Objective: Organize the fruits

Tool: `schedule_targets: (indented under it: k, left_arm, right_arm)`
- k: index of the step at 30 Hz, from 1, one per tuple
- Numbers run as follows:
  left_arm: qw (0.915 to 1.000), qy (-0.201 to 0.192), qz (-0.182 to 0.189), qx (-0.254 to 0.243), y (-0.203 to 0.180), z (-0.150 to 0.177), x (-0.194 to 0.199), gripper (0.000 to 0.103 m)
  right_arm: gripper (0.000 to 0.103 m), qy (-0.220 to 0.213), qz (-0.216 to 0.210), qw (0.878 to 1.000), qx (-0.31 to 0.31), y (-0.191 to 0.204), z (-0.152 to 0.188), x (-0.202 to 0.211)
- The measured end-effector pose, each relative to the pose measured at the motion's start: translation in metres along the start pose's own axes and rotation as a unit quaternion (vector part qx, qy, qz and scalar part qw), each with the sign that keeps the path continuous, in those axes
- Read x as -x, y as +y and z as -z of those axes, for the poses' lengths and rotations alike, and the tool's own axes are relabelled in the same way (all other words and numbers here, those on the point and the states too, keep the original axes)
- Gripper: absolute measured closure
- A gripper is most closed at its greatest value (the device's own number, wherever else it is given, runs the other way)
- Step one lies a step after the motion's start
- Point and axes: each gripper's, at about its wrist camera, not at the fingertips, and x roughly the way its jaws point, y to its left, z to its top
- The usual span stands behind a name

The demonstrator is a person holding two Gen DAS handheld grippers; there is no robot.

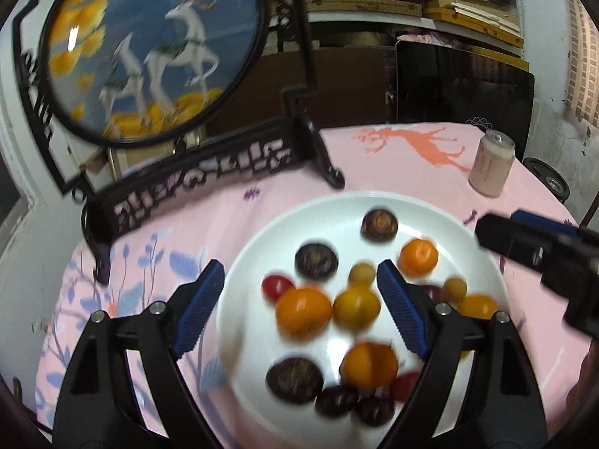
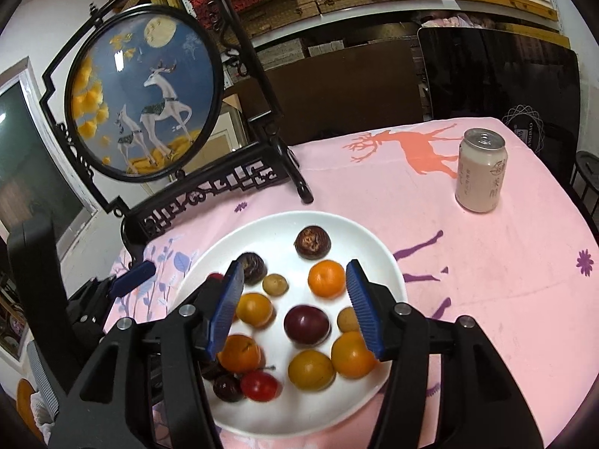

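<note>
White plate (image 2: 389,265) on pink cloth (image 2: 505,280) holds fruit pile (image 2: 307,323), below both grippers. Left gripper (image 1: 299,292) spread wide, nothing gripped. Right gripper (image 2: 294,299) parted, empty, plum (image 2: 307,324) beneath gap. Can (image 2: 481,170) far ahead-right; deer screen (image 2: 144,91) ahead-left.
</note>
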Motion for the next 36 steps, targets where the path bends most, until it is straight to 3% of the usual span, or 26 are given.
schedule_targets:
  k: [3, 7, 8, 13, 16, 21, 36]
  left_arm:
    - [0.9998, 0.013, -0.01, 0.013, 0.01, 0.01, 0.011, 0.018]
    - [0.9998, -0.006, -0.017, 0.01, 0.014, 0.029, 0.047, 0.013]
    - [0.9995, -0.016, -0.023, 0.014, 0.017, 0.041, 0.059, 0.008]
    - [0.9991, -0.006, -0.023, 0.034, 0.026, 0.096, 0.088, 0.008]
    - [0.9989, -0.018, -0.041, 0.015, 0.021, 0.114, 0.103, 0.008]
    - [0.9985, -0.045, -0.022, 0.022, 0.018, 0.121, 0.12, 0.004]
    - [0.9988, -0.046, -0.015, 0.009, 0.013, 0.12, 0.124, 0.002]
  right_arm:
    - [0.046, 0.002, 0.001, 1.0, 0.012, 0.013, 0.005, 0.01]
    - [0.046, 0.002, -0.003, 1.0, 0.021, 0.028, 0.023, 0.034]
    - [0.044, -0.002, -0.005, 1.0, 0.024, 0.03, 0.033, 0.044]
    - [0.043, -0.011, 0.004, 1.0, 0.018, 0.026, 0.079, 0.074]
    - [0.043, -0.022, 0.021, 0.999, 0.017, 0.021, 0.109, 0.09]
    - [0.043, -0.044, 0.046, 0.998, 0.03, 0.021, 0.129, 0.101]
    - [0.042, -0.032, 0.031, 0.999, 0.029, 0.022, 0.13, 0.098]
